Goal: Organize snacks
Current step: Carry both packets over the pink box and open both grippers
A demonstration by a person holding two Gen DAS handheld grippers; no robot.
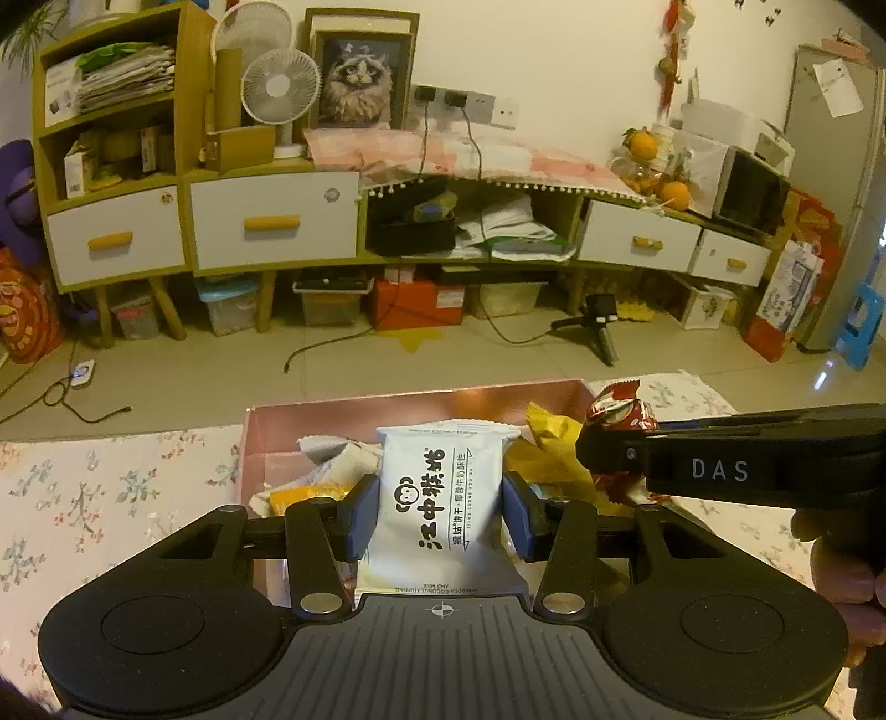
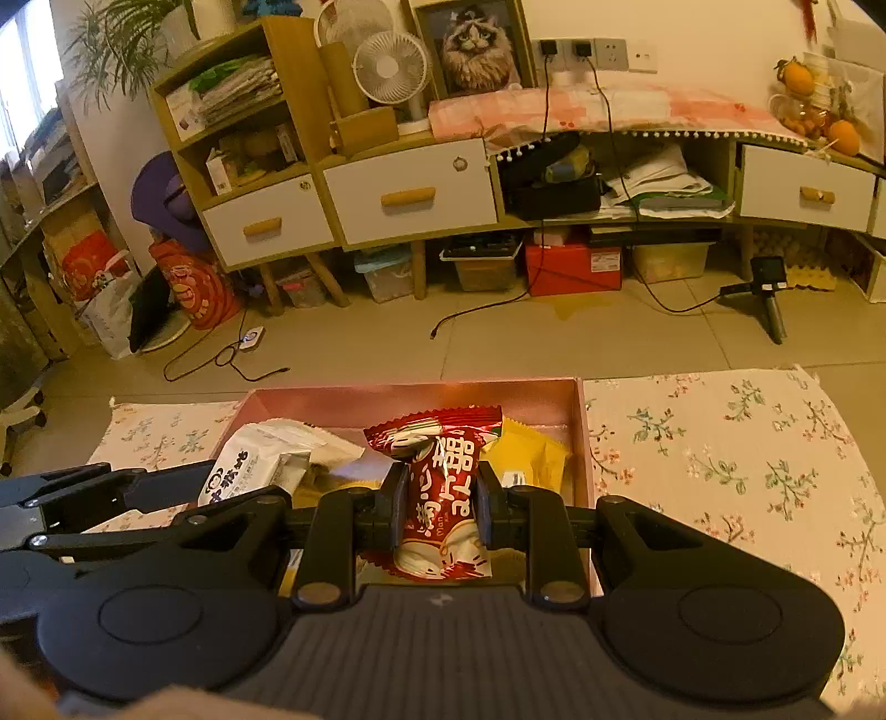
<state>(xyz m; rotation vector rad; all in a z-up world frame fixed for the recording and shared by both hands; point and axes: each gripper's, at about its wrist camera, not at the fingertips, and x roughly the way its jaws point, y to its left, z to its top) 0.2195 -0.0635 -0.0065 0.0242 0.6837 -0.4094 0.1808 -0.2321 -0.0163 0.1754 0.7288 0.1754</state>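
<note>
While the left tool (image 1: 441,512) grips a white snack packet (image 1: 440,498) at centre frame, the right tool (image 2: 437,512) clamps a red candy wrapper (image 2: 440,493) above the pink box (image 2: 581,426).

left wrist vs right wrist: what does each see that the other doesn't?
Left wrist only: fridge, microwave, blue stool; left hand-held gripper shut on white packet.
Right wrist only: potted plant, far side of the floral cloth; right hand-held gripper shut on red packet.
Both: pink box, cat picture, fan.
</note>
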